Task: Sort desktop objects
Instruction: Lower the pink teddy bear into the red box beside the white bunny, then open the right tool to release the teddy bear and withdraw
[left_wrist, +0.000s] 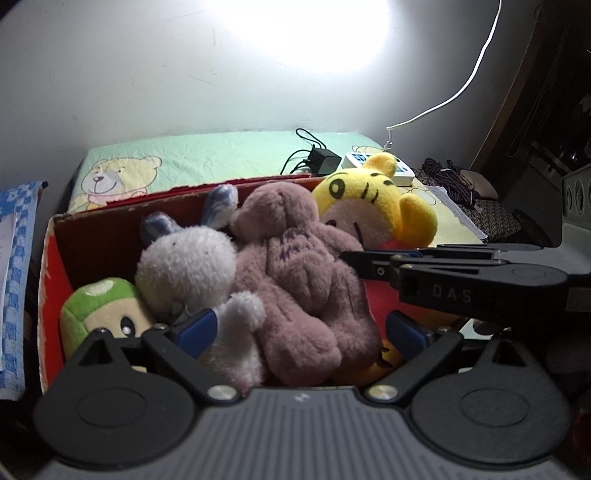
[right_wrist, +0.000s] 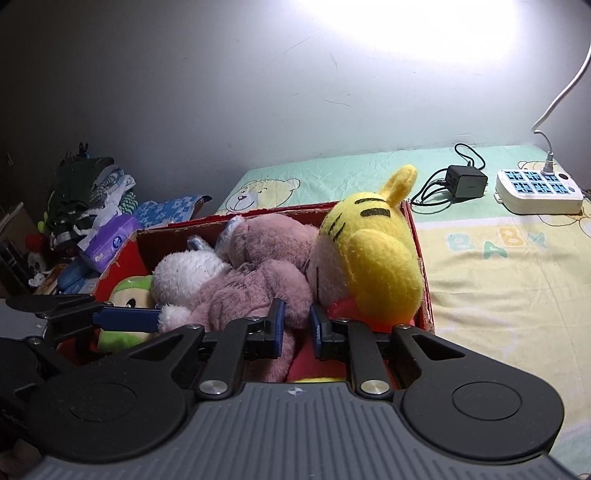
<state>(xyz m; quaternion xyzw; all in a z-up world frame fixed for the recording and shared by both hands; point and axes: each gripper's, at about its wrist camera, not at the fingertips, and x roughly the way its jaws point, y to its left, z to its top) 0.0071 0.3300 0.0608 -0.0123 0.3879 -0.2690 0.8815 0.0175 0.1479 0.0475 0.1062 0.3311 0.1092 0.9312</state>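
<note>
Pink plush bear (right_wrist: 255, 284) lies between the right tool's (right_wrist: 297, 326) narrowed jaws.

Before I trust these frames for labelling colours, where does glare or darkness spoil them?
Left wrist view: lamp glare blows out the wall at top centre, and the right edge falls into dark shadow; the plush toys in the red box stay readable. Right wrist view: glare sits top right, the left clutter pile is dim, and fisheye bending curves the bed edge.

Left gripper (left_wrist: 299, 328) spread wide; right gripper (right_wrist: 297, 325) narrowed, fingers slightly apart.
</note>
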